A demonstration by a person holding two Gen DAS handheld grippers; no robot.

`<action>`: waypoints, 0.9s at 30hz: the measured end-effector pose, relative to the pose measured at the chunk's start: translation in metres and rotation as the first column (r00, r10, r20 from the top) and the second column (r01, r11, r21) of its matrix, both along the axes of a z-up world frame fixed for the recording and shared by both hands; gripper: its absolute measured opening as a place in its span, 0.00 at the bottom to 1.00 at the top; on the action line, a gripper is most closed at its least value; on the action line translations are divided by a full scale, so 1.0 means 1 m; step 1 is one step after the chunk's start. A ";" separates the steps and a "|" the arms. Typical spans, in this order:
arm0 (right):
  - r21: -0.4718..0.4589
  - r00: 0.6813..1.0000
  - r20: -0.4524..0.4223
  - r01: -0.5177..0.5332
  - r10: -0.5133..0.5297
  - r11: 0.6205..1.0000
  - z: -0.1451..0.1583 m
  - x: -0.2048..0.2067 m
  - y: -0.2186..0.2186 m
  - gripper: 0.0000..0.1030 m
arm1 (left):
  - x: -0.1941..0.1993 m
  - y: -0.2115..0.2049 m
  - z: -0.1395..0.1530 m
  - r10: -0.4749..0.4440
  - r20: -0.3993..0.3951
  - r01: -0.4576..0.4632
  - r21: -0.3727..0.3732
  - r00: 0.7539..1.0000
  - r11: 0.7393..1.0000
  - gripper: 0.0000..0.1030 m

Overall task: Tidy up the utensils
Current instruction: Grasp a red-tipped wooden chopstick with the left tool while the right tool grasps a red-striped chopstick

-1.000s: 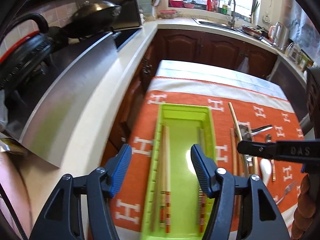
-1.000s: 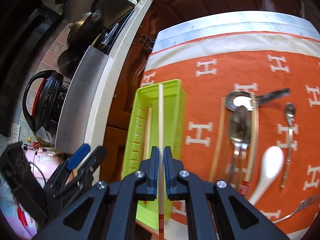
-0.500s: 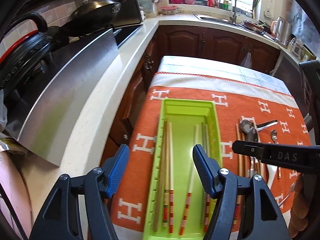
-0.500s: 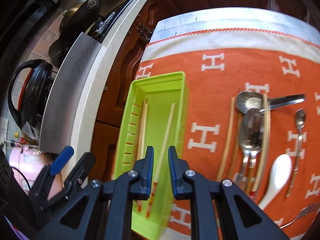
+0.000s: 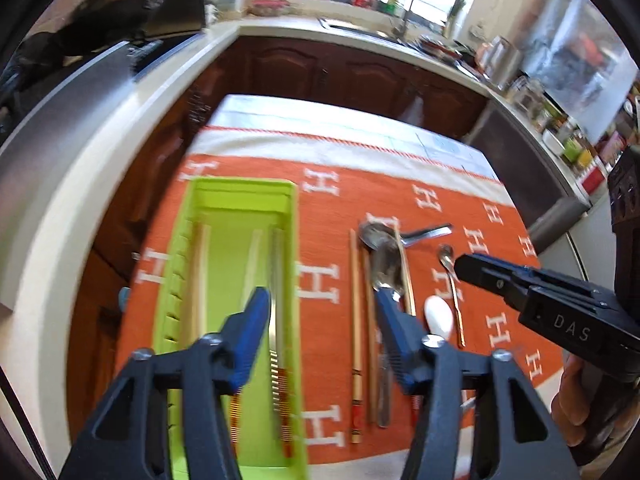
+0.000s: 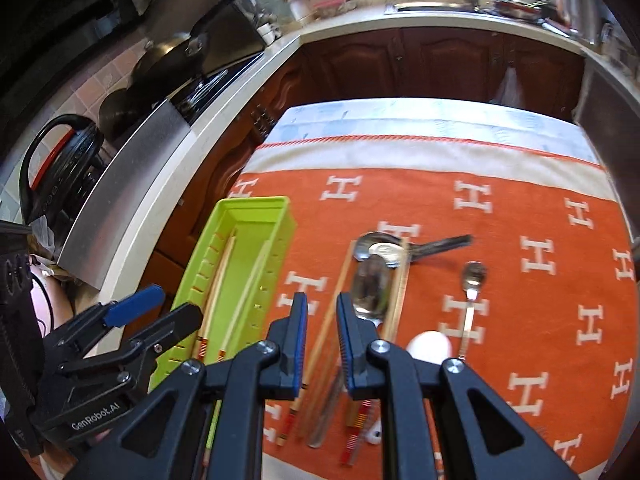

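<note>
Several chopsticks (image 5: 276, 320) already lie lengthwise in the green tray (image 5: 298, 280), which sits at the left edge of the orange cloth (image 6: 520, 208) on our desk; we count at least three in there, though blur hides the exact number. Nothing else shows in the tray.

Outside it, just to the right, more chopsticks (image 6: 334, 308) lie among two large steel spoons (image 6: 372, 280), a small spoon (image 6: 472, 292) and a white ceramic spoon (image 6: 430, 346).

Our right tool (image 6: 322, 336) hangs low over that pile, its jaws parted by a narrow gap and holding nothing; the loose chopstick on the cloth appears between them. Our left tool (image 5: 320, 328) is spread wide and empty, straddling the tray's right wall.

We judge the chopsticks light, stiff and slick, prone to rolling or pivoting if pinched near an end, so a grip toward the middle or the banded thick end should keep one level. The steel spoons look heavier and smooth; the ceramic one seems fragile and would want a gentle squeeze on the handle.
</note>
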State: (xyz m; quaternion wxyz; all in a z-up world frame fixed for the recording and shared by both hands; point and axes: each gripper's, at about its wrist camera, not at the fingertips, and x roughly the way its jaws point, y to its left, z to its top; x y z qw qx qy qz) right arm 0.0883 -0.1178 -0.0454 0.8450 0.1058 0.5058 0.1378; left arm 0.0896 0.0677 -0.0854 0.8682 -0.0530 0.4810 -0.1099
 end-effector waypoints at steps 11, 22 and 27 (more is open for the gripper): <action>-0.043 0.999 0.016 0.041 -0.040 0.998 -0.031 -0.027 -0.024 0.15 | 0.003 -0.050 -0.053 -0.112 -0.090 0.114 0.019 0.990 0.993 0.17; 0.028 0.998 -0.039 0.056 -0.054 0.998 -0.060 -0.035 -0.034 0.15 | 0.012 -0.063 -0.087 -0.122 -0.161 0.134 0.065 0.979 0.989 0.12; 0.033 0.998 -0.044 0.041 -0.039 0.999 -0.064 -0.036 -0.032 0.15 | 0.017 -0.066 -0.098 -0.109 -0.194 0.131 0.106 0.975 0.986 0.10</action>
